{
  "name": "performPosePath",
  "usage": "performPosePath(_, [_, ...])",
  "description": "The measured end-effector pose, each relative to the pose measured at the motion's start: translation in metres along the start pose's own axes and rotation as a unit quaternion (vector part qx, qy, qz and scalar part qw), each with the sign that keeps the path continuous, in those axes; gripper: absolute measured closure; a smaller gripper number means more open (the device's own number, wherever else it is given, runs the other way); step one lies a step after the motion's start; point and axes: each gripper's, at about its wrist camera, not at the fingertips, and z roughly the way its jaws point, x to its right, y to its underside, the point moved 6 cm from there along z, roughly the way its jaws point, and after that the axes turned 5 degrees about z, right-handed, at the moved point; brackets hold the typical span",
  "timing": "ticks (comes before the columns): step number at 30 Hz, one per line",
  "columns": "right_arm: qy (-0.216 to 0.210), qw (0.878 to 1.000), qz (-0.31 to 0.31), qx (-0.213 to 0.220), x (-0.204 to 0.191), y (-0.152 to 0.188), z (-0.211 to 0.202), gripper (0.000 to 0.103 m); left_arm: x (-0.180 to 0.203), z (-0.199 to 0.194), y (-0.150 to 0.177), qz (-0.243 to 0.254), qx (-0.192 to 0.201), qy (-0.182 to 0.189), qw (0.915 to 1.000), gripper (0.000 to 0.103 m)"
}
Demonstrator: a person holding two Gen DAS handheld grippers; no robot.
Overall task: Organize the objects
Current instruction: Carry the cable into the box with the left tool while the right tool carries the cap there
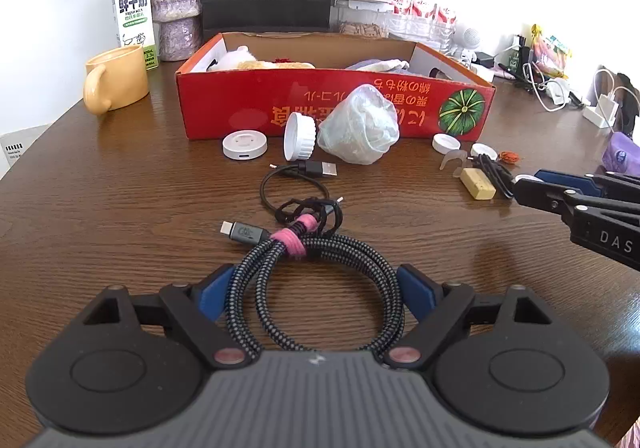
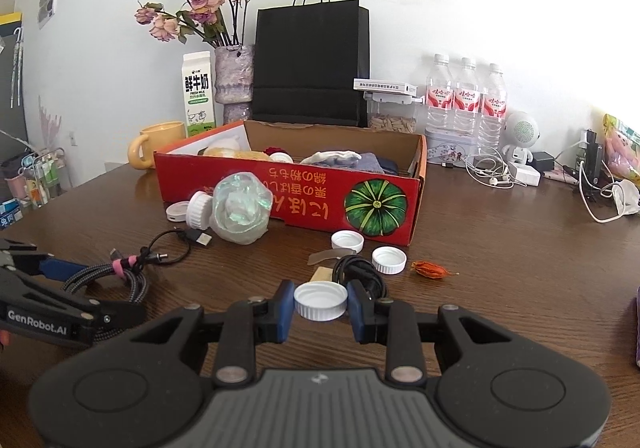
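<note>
A braided cable coil (image 1: 316, 288) with a pink tie lies on the brown table between the wide-apart blue fingers of my left gripper (image 1: 316, 290), which is open around it. It also shows in the right wrist view (image 2: 108, 280). My right gripper (image 2: 320, 302) is shut on a white bottle cap (image 2: 320, 301), held just above the table. The red cardboard box (image 1: 256, 104) stands behind, holding cloth and soft items. In front of it lie a crumpled plastic bag (image 1: 360, 126), a white jar lid (image 1: 299, 136), a round white puck (image 1: 245, 145) and a thin black USB cable (image 1: 296, 184).
Two more white caps (image 2: 347, 241) (image 2: 389, 260), a black cord bundle (image 2: 358, 272), a yellow eraser (image 1: 477, 184) and a dried orange husk (image 2: 430, 269) lie at the right. A yellow mug (image 1: 116, 78), milk carton (image 1: 134, 14), vase, black bag (image 2: 310, 64) and water bottles (image 2: 464, 100) line the back.
</note>
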Motion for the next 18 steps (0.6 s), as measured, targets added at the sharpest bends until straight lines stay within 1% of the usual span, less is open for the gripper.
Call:
performPosePath(5, [-0.007,1.0,-0.002,0.007,-0.006,-0.007,0.001,0.076,-0.002,-0.008,-0.011,0.0,0.025,-0.003,0.9997,0.016])
performPosePath(9, [-0.01,1.0,-0.006,0.013,-0.011,-0.015,0.004,0.076,-0.005,-0.015,-0.026,0.002,0.05,-0.005,0.9987,0.016])
performPosePath(18, [-0.013,0.999,-0.026,0.045,-0.024,-0.055,0.019,0.076,-0.016,-0.024,-0.086,0.006,0.121,-0.003,0.9926,0.016])
